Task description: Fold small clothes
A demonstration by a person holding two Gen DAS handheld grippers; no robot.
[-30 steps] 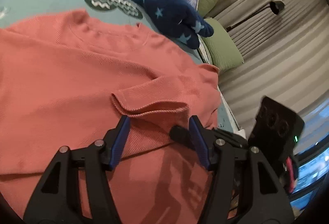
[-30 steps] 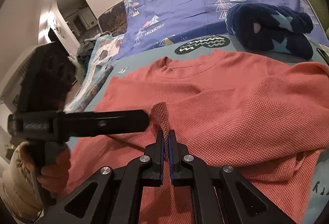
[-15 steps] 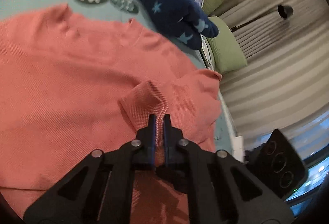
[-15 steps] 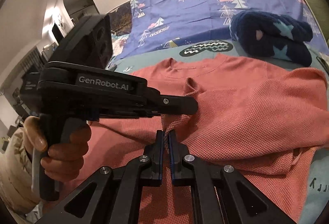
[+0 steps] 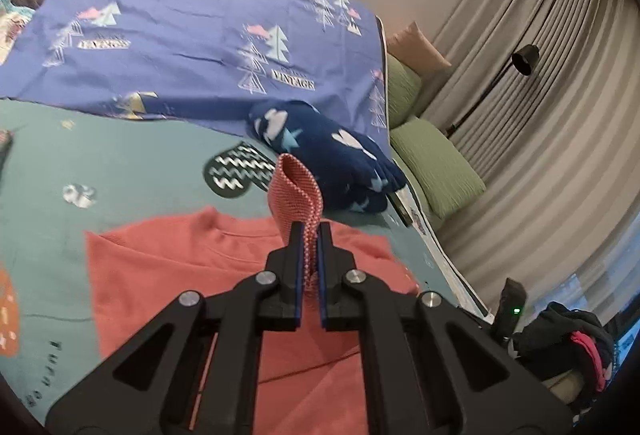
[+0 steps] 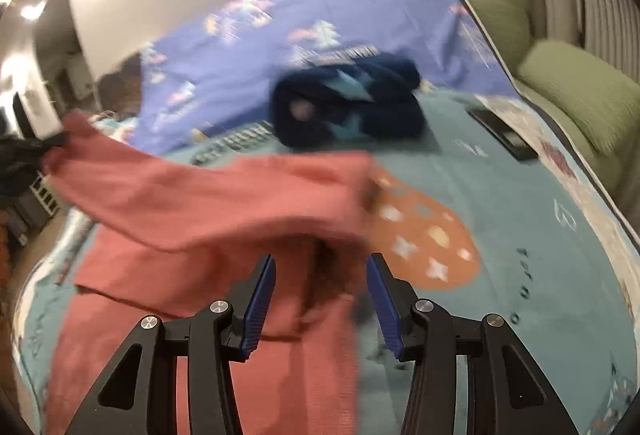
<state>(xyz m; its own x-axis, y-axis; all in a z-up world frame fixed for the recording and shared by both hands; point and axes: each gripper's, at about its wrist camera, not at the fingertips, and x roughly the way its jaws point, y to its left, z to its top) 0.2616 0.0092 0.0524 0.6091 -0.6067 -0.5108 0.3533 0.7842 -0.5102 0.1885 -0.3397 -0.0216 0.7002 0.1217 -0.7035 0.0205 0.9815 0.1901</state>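
Observation:
A salmon-pink knit shirt [image 5: 168, 275] lies on the teal bedspread [image 5: 120, 163]. My left gripper [image 5: 310, 235] is shut on a fold of its fabric [image 5: 296, 187], which loops up above the fingertips. In the blurred right wrist view the shirt [image 6: 208, 203] is stretched across, one end lifted at the far left where the left gripper [image 6: 28, 151] holds it. My right gripper [image 6: 320, 295] is open and empty over the shirt's lower part.
A folded navy star-patterned garment [image 5: 332, 159] lies behind the shirt, also in the right wrist view [image 6: 348, 103]. A purple tree-print sheet [image 5: 192, 35] covers the bed's far part. Green cushions [image 5: 436, 167], a floor lamp [image 5: 524, 59] and curtains stand right. A dark phone-like object [image 6: 504, 135] lies on the bed.
My left gripper closed on a fold of the shirt and lifted it up and away. My right gripper let go of the fabric and opened.

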